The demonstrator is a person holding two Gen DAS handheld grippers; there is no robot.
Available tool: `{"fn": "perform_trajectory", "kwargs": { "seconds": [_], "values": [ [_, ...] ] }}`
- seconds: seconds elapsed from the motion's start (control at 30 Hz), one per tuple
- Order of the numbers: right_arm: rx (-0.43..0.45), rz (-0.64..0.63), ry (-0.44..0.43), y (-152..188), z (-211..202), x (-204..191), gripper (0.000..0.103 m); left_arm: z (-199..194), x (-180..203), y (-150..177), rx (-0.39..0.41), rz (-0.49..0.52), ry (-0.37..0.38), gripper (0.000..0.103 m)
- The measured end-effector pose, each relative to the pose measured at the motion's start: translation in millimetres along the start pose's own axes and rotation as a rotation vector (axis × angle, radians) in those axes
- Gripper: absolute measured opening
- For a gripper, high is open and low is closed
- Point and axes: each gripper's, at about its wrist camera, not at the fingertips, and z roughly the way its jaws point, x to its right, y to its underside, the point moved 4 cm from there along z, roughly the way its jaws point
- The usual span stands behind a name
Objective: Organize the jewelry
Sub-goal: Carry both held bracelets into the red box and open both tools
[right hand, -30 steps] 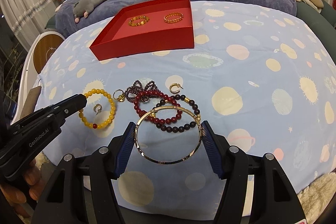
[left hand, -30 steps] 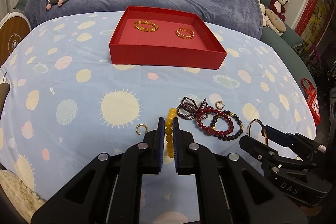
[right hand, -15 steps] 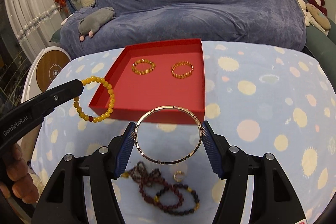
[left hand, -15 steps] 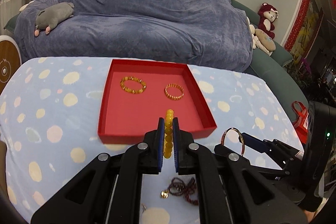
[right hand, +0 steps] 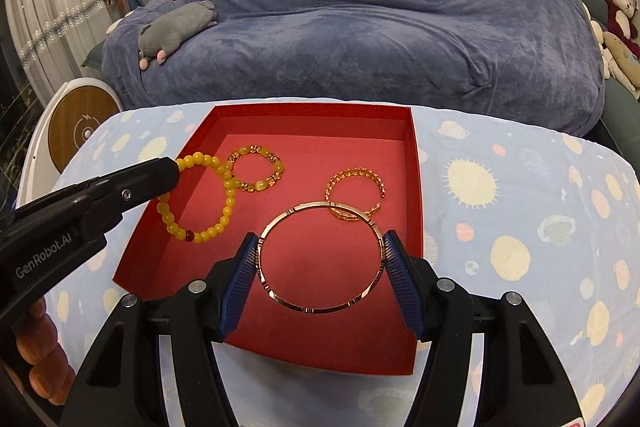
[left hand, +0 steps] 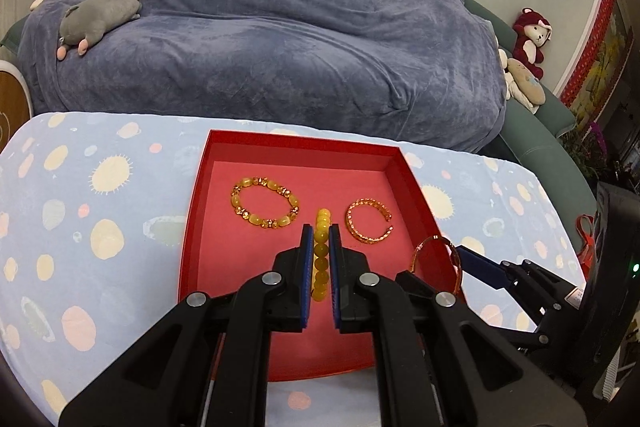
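A red tray (left hand: 192, 227) (right hand: 414, 187) lies on the spotted blue tablecloth. In it lie an amber bead bracelet (left hand: 265, 202) (right hand: 256, 173) and an open gold cuff (left hand: 369, 220) (right hand: 354, 195). My left gripper (left hand: 321, 239) (right hand: 176, 167) is shut on a yellow bead bracelet (left hand: 321, 259) (right hand: 200, 203), which hangs above the tray's left part. My right gripper (right hand: 320, 255) (left hand: 456, 255) is shut on a rose-gold bangle (right hand: 320, 257) (left hand: 436, 259) and holds it above the tray's near right part.
A blue-covered sofa (left hand: 280, 27) stands behind the table, with a grey plush (left hand: 96, 19) on it. Plush toys (left hand: 528, 39) sit at the right. A round white and wood stool (right hand: 76, 123) stands at the left.
Both grippers have lifted their bracelets off the cloth and carried them forward over the red tray. The loose pile of jewelry has dropped out of view.
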Motion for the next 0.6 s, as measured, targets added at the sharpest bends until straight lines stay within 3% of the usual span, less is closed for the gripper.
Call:
{"fn": "perform_trajectory", "kwargs": {
  "seconds": [0.37,0.43,0.5,0.6],
  "values": [
    [-0.034,-0.028,0.016,-5.3,38.0,-8.0,0.061,37.7,-29.9,11.3,-0.055,-0.028,-0.035,0.008],
    [-0.028,-0.036,0.026,-5.9,37.5,-9.9,0.062,37.7,-33.2,12.1,-0.050,-0.031,-0.039,0.011],
    [-0.020,-0.039,0.034,-5.4,34.6,-10.2,0.066,36.3,-36.3,12.6,-0.046,-0.032,-0.055,0.023],
    [-0.001,-0.025,0.032,-5.2,24.7,-7.2,0.070,27.6,-38.9,13.0,-0.023,-0.030,-0.066,0.028]
  ]
}}
